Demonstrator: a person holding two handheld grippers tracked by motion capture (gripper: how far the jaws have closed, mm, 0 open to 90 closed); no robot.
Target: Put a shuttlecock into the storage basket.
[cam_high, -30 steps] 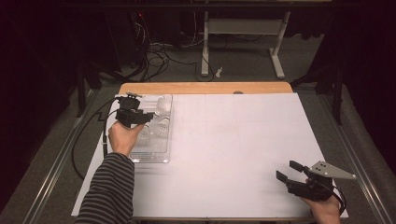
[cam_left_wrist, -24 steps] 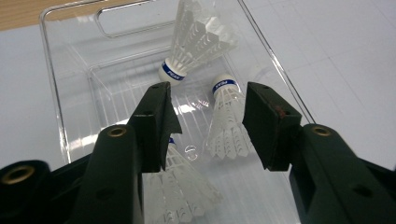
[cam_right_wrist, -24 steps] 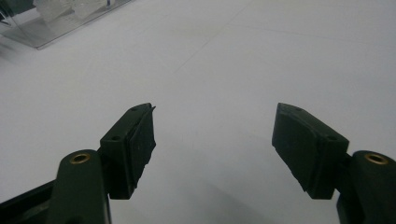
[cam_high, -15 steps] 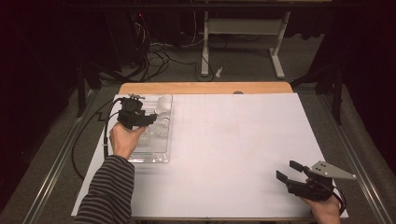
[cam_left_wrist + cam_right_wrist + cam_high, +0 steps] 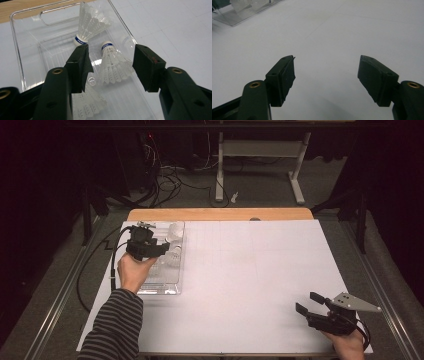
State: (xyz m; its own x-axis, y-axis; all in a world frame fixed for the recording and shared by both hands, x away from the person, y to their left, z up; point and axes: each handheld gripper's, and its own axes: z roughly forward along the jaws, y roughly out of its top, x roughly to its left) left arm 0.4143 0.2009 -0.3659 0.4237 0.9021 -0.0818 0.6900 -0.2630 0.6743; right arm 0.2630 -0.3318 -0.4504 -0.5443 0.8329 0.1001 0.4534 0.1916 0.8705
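Step in hand: left tool (image 5: 111, 66), jaws just widened, released, straddles 1 shuttlecock (image 5: 113, 63) (inside clear tray (image 5: 17, 42)); next, descend and clench. Right tool (image 5: 327, 75) rests released.

A blue band (image 5: 81, 41) runs round the cork of the far shuttlecock (image 5: 91, 22), with white letters that look like "PEAK". The nearer shuttlecock (image 5: 113, 63) wears a matching blue band (image 5: 107, 46), its lettering upside down here and too small to read surely.
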